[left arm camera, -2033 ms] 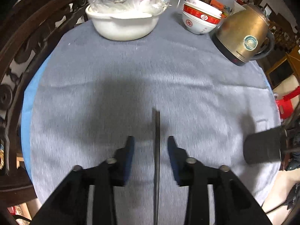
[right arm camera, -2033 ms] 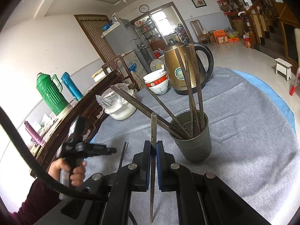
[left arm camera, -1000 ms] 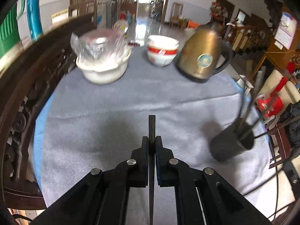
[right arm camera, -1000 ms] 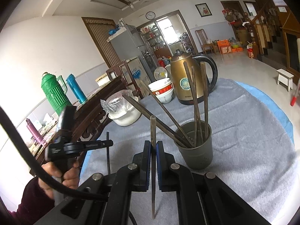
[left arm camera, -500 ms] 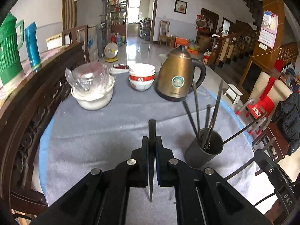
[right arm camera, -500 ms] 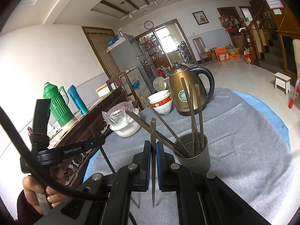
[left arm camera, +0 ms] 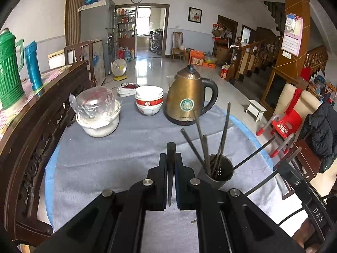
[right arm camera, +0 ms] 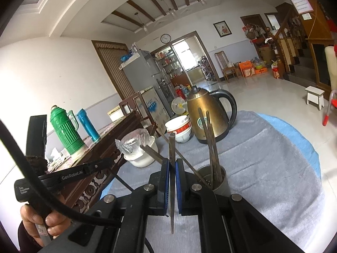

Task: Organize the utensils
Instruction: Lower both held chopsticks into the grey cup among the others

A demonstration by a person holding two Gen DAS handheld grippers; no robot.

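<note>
A dark chopstick (left arm camera: pixel 170 168) is clamped upright in the left hand-held gripper (left arm camera: pixel 170 181), its long axis running along the fingers, and a second chopstick (right arm camera: pixel 172 181) is pinched the same way in the right hand-held gripper (right arm camera: pixel 172 186). The utensil cup (left arm camera: pixel 217 174) is seen on the grey-clothed counter (left arm camera: pixel 105 158), ahead and to the right of both, just beside each gripper's right finger; which hand is nearer cannot be judged. Several chopsticks are already leaned inside it. The cup's base is cut off by the fingers, and the lower tips are partly lost against the gripper bodies.
</note>
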